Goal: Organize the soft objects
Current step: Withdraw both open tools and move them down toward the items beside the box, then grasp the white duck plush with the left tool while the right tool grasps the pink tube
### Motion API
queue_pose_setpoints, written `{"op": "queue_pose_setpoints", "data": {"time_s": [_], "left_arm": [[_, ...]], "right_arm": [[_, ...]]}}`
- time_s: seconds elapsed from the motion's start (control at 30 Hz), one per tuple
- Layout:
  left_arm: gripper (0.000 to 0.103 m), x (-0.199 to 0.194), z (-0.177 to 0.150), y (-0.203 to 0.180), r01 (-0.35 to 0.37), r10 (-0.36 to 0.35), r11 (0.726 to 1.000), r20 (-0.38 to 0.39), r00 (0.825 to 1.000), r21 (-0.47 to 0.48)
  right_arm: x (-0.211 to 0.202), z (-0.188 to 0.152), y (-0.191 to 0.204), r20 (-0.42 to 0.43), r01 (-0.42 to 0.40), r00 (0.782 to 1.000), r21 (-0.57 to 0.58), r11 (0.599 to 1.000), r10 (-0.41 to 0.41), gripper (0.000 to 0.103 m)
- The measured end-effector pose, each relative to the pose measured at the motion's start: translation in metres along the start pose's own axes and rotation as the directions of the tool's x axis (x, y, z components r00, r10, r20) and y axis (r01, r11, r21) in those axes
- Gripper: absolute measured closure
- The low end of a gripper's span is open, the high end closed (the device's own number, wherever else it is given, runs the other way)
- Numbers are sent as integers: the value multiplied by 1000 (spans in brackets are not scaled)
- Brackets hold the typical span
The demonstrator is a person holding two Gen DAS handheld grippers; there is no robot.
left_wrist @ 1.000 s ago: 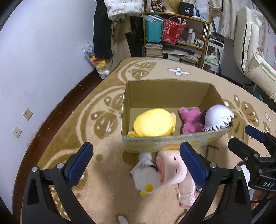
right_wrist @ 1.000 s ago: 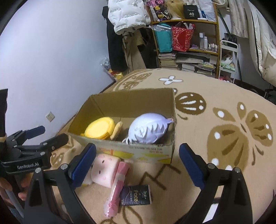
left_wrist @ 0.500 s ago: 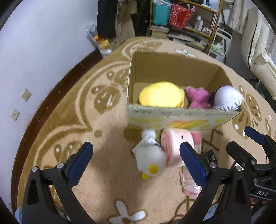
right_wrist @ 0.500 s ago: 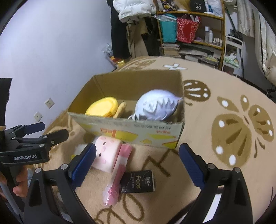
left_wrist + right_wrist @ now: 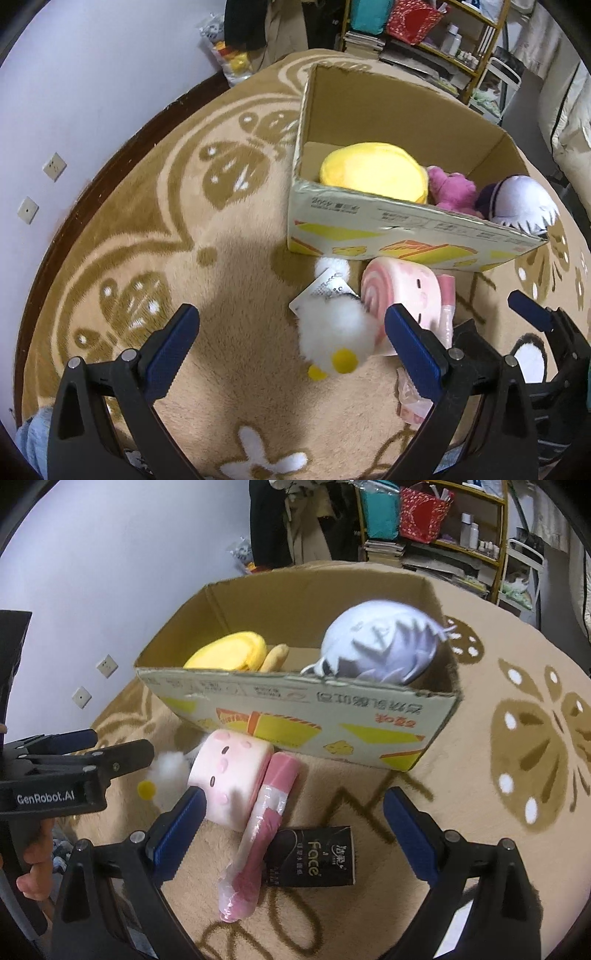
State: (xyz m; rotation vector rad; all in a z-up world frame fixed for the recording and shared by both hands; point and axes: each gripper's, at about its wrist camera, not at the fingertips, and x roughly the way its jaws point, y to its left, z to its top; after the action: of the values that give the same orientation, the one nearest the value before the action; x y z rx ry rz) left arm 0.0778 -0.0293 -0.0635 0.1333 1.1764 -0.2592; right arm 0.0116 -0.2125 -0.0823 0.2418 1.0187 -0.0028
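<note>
A cardboard box [image 5: 406, 232] [image 5: 295, 709] on the rug holds a yellow plush [image 5: 373, 171] [image 5: 229, 653], a magenta plush [image 5: 452, 190] and a pale purple plush [image 5: 521, 205] [image 5: 380, 642]. In front of the box lie a white fluffy plush with a tag [image 5: 334, 328] [image 5: 166, 773], a pink swirl-roll plush [image 5: 402, 295] [image 5: 229, 771], a pink wrapped roll [image 5: 258, 834] and a black tissue pack [image 5: 314, 856]. My left gripper [image 5: 291, 354] is open above the white plush. My right gripper [image 5: 291, 830] is open above the pink roll and tissue pack.
A tan patterned rug [image 5: 147, 240] covers the floor, with a wall and sockets [image 5: 53, 166] on the left. Shelves with bags and books [image 5: 406, 22] [image 5: 424, 524] stand behind the box. A white chair or bedding [image 5: 569, 110] is at the far right.
Both grippers have come down and nearer to the items in front of the box. The white plush and pink plush now lie closer under the open fingers. Nothing was grasped.
</note>
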Motion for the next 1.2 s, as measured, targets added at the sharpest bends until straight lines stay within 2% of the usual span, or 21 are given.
{"op": "queue_pose_setpoints", "data": {"time_s": [0.07,0.13,0.33,0.77,0.97,1.03,1.13,1.17,1.2], "left_arm": [[3,5,0,-1,4,-4,1000,-15,1000,-3],[3,9,0,-2,5,-5,1000,-29,1000,1],[3,18,-2,-9,-41,43,998,-45,998,45],[3,34,-7,-18,-71,81,993,-98,992,97],[4,42,-8,-20,-95,108,990,-115,987,109],[4,44,-8,-20,-86,98,991,-117,988,102],[4,45,-7,-20,-94,105,989,-100,989,112],[5,44,-8,-22,-95,107,988,-97,990,120],[10,44,-8,-23,-86,99,988,-97,990,128]], "right_arm": [[7,-2,0,-16,-10,1000,-1,1000,9,5],[14,-4,0,-48,-12,999,-8,1000,11,15],[25,-6,10,-77,-2,997,-51,999,-2,19],[31,-10,7,-107,17,994,-43,999,-21,25],[38,-10,13,-119,-6,993,-65,998,-2,46],[40,-10,15,-124,-23,992,-63,998,15,59],[40,-11,20,-122,-43,992,-63,997,35,73],[40,-11,21,-122,-49,992,-63,997,41,75],[40,-12,22,-122,-51,992,-62,997,43,76]]}}
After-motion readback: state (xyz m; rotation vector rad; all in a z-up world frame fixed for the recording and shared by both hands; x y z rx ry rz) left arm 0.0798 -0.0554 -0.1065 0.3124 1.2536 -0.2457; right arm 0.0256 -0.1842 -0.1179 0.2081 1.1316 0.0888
